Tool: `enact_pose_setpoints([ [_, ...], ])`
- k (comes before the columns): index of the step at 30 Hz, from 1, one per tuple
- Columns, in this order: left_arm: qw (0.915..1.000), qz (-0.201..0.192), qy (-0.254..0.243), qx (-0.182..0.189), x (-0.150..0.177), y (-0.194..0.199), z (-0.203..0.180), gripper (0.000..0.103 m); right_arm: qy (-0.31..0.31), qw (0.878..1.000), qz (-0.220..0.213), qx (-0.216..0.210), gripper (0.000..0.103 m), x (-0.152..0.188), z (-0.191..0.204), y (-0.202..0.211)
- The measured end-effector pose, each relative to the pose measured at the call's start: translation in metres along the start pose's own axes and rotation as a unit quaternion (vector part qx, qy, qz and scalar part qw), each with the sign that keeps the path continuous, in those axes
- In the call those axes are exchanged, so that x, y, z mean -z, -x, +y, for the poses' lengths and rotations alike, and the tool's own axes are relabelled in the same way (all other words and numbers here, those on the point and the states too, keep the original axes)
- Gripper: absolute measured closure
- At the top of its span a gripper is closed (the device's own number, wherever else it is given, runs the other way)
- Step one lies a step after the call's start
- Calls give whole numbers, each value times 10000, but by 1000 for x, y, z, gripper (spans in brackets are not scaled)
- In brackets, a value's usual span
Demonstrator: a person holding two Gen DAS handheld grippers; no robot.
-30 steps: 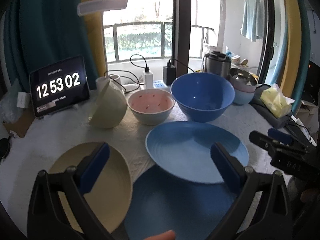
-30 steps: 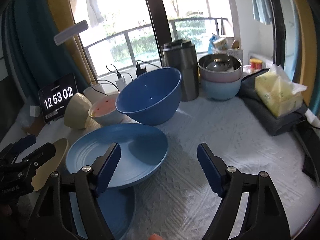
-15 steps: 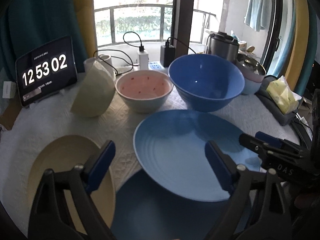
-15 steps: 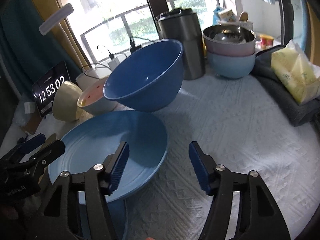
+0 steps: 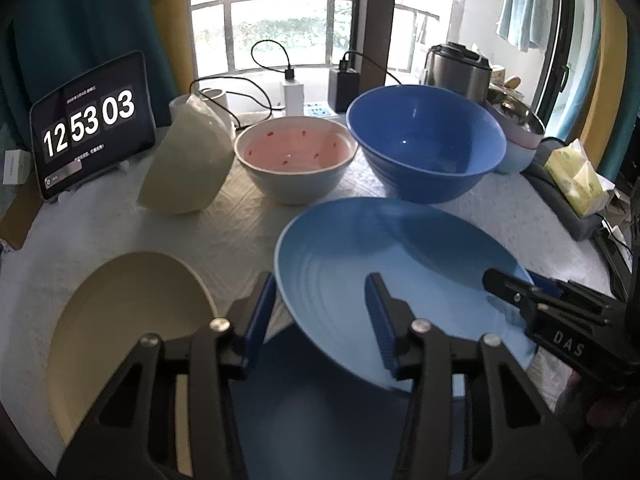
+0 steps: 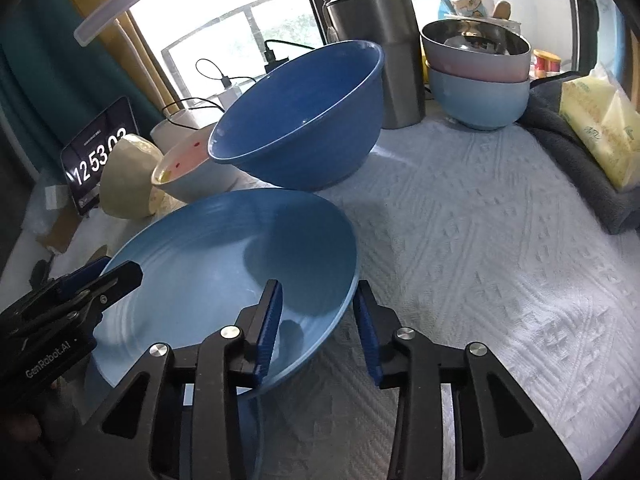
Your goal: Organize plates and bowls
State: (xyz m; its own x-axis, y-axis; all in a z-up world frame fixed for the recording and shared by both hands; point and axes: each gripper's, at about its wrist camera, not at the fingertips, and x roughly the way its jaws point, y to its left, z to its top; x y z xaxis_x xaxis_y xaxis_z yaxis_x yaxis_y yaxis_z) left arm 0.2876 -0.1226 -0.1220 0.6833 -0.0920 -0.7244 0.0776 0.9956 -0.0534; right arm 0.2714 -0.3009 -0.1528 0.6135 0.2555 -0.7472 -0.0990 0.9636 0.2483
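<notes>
Light blue plate [image 5: 400, 264] sits tilted, near the front of the table, overlapping a dark blue plate [image 5: 304, 412] that lies flat beneath it. Its left rim passes between the pads of the left gripper [image 5: 322, 320], one blue pad outside the rim and the other over the plate's inner face; the jaws are drawn narrow about the rim, but whether they actually pinch it cannot be told. On the opposite side, the right gripper [image 6: 318, 326] straddles the plate's right rim the same way, one pad over the inside, one outside, jaws narrow with a slight gap showing at the outer pad. In the left wrist view that right gripper [image 5: 520, 292] reaches in over the plate's far right edge.

Just left of the plates lies a cream plate [image 5: 132, 320] on the white tablecloth [image 6: 480, 260]. Farther back stand a cream bowl [image 5: 184, 172] tipped on its side, a pink-lined bowl [image 5: 296, 156] upright, and a large dark blue bowl [image 5: 424, 140], close to the light blue plate's far rim. Behind these are a tablet clock [image 5: 90, 124], a steel canister [image 6: 376, 56], stacked bowls [image 6: 476, 76] and a yellow tissue pack [image 6: 600, 128].
</notes>
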Motion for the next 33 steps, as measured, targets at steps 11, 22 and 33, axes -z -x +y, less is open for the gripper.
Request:
enact_pose_setpoints([
  [11,9999,-36,-29,146,8,15,2,60,-58,9996,-86,251,73,5,3,12],
  [22,9993,-205,-95,291,21,41,3,60,20,9985,-318,440,74,16,13,36],
  [33,9980,-432,-162,431,39,73,10,60,55,9968,-550,574,74,37,27,66],
])
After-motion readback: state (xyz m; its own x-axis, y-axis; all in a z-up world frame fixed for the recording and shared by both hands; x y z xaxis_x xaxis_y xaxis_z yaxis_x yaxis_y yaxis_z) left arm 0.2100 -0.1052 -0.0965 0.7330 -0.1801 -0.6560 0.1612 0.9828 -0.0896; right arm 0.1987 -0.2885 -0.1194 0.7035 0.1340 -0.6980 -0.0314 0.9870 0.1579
